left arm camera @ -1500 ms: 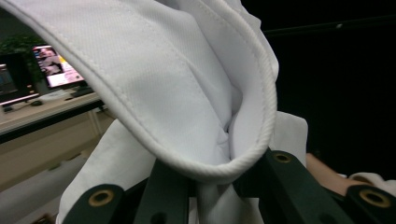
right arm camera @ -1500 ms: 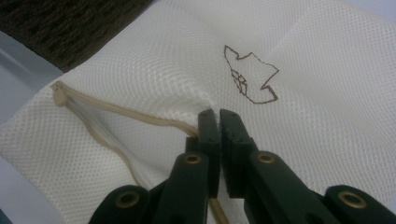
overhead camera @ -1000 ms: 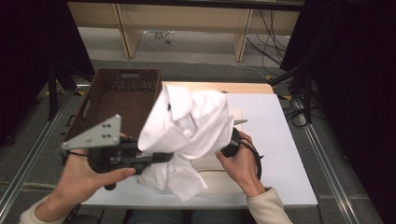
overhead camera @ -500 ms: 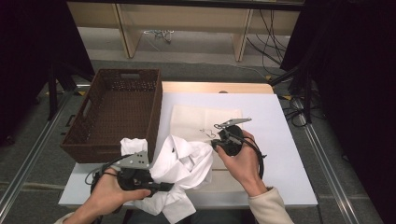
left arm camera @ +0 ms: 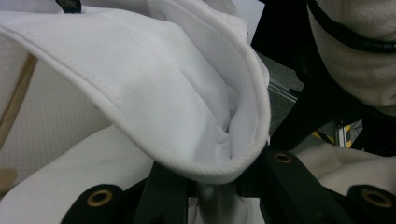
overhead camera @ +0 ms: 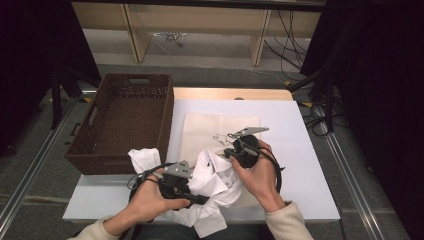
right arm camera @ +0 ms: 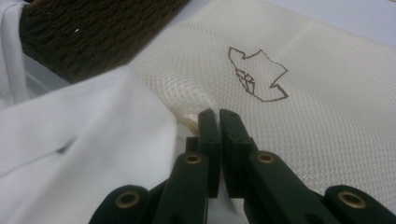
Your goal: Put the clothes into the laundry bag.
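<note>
A crumpled white shirt (overhead camera: 217, 180) lies at the table's front edge, partly over a flat cream mesh bag (overhead camera: 220, 125) printed with a brown outline figure (right arm camera: 257, 74). My left gripper (overhead camera: 204, 200) is low at the front and shut on the shirt. In the left gripper view a stitched fold of the shirt (left arm camera: 154, 93) drapes over the left gripper (left arm camera: 215, 182). My right gripper (overhead camera: 224, 153) points left at the bag's near edge. In the right gripper view the right gripper (right arm camera: 218, 116) has its jaws pressed together on the rim of the bag (right arm camera: 303, 116), beside the shirt (right arm camera: 84, 154).
A dark brown wicker basket (overhead camera: 125, 120) stands at the table's left side, close behind the shirt, and appears as the basket (right arm camera: 93, 32) in the right gripper view. The white table top (overhead camera: 300, 150) extends to the right of the bag. Metal rails run along both sides.
My left gripper has come down from high above the table to the front edge, bringing the shirt down with it. The right gripper has stayed at the bag.
</note>
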The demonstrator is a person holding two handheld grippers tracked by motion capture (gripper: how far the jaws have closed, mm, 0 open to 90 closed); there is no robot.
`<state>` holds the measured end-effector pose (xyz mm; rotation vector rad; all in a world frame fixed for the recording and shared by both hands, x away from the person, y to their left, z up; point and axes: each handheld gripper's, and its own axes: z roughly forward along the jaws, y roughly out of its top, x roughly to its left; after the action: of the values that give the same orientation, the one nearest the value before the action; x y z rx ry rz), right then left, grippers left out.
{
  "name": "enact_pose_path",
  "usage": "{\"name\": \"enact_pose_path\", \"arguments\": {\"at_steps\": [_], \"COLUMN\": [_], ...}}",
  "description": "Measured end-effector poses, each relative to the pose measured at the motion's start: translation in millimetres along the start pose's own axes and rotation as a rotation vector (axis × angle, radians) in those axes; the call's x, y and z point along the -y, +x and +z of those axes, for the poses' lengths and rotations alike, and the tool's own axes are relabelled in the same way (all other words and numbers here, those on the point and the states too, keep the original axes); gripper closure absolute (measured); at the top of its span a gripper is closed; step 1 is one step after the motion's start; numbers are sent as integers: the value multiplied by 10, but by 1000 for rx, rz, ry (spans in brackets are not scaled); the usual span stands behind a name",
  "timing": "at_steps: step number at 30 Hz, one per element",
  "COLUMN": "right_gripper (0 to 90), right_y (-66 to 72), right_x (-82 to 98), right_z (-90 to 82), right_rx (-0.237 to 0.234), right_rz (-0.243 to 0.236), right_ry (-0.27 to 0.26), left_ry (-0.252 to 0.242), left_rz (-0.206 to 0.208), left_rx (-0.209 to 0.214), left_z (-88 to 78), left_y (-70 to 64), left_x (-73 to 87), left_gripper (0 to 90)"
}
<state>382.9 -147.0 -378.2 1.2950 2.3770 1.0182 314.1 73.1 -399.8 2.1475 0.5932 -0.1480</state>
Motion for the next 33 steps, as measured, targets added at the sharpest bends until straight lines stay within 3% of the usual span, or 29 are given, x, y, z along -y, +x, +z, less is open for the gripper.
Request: {"name": "enact_pose_path", "arguments": {"at_steps": [4,5,6,7,9,12,13,15,17,20,22,24,27,28,29,31,33], "right_gripper": [893,892,893,893,893,895,895,896,896,896,896,896,897,897,897,898,899], "right_y": [40,14,22,33,34,47,55,53,54,36,31,1,11,27,27,49,64], "right_x": [1,5,5,6,0,4,14,7,2,3,6,9,-8,-12,-12,1,6], "right_z": [17,30,19,20,21,19,40,24,17,10,23,27,-19,-25,-25,-18,-24], "right_rx": [8,2,0,-5,-8,-5,6,-6,5,-5,-8,-11,-21,-21,-21,-17,-31], "right_rz": [10,-35,-19,-7,-24,-13,-5,-5,1,-27,-2,3,-5,-4,-4,1,19], "right_ry": [-16,-20,0,1,-8,-2,-30,-9,-21,-16,-15,-15,-11,-8,-8,-17,-10], "left_ry": [2,-9,0,2,14,24,26,35,44,43,23,8,21,31,31,41,52], "left_rz": [57,43,53,36,42,-8,-5,-9,-5,-17,-9,13,10,10,10,-14,-18], "left_rx": [-18,-15,-23,-29,-28,-53,-51,-64,-80,-83,-53,-66,-69,-92,-92,-140,-148], "left_z": [57,71,78,102,134,203,215,253,290,308,254,188,222,267,267,326,391], "left_y": [-30,-29,-3,20,90,208,234,302,357,341,273,213,252,334,334,412,486], "left_x": [-115,-134,-152,-164,-182,-194,-200,-217,-224,-233,-276,-316,-323,-321,-321,-306,-291], "left_gripper": [760,760,760,760,761,761,761,762,762,763,763,764,764,765,765,766,768]}}
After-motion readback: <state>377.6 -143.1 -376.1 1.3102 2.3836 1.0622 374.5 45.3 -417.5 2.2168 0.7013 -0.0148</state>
